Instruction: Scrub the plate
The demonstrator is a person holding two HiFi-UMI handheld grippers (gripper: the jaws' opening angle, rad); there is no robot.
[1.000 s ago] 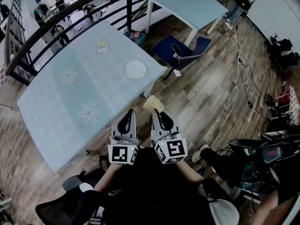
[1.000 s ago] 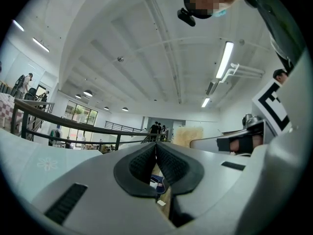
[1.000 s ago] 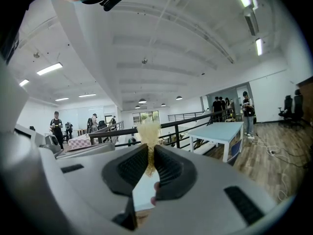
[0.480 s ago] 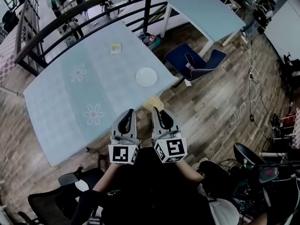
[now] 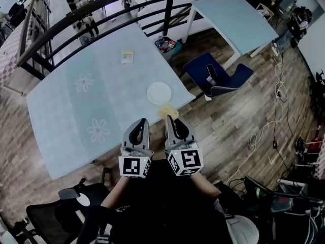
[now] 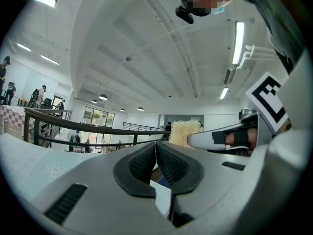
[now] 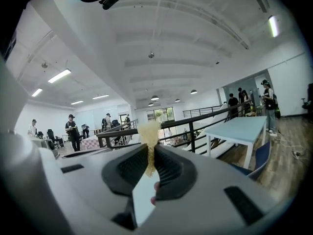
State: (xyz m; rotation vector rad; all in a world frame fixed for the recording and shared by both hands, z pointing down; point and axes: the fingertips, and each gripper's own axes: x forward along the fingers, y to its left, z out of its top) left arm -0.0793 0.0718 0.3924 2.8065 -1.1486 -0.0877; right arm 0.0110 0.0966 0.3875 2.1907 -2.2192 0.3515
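Observation:
A small white plate (image 5: pixel 159 92) lies near the right front corner of the light blue table (image 5: pixel 66 116). My right gripper (image 5: pixel 171 121) is shut on a yellow sponge (image 5: pixel 167 112), which sticks out past its tips close to the table's near edge; in the right gripper view the sponge (image 7: pixel 149 136) is pinched between the black pads. My left gripper (image 5: pixel 139 123) is beside it, shut and holding nothing, its pads (image 6: pixel 144 163) pressed together. Both grippers are held up in front of the person, short of the plate.
A small yellowish packet (image 5: pixel 127 57) lies at the table's far side. A dark railing (image 5: pixel 76 22) runs behind the table. A blue chair (image 5: pixel 218 78) and a second light blue table (image 5: pixel 233 22) stand to the right on the wooden floor. Cables trail at the far right.
The view has shifted so the table and plate now lie closer to the grippers. Both grippers keep the same pose, the right still pinching the sponge.

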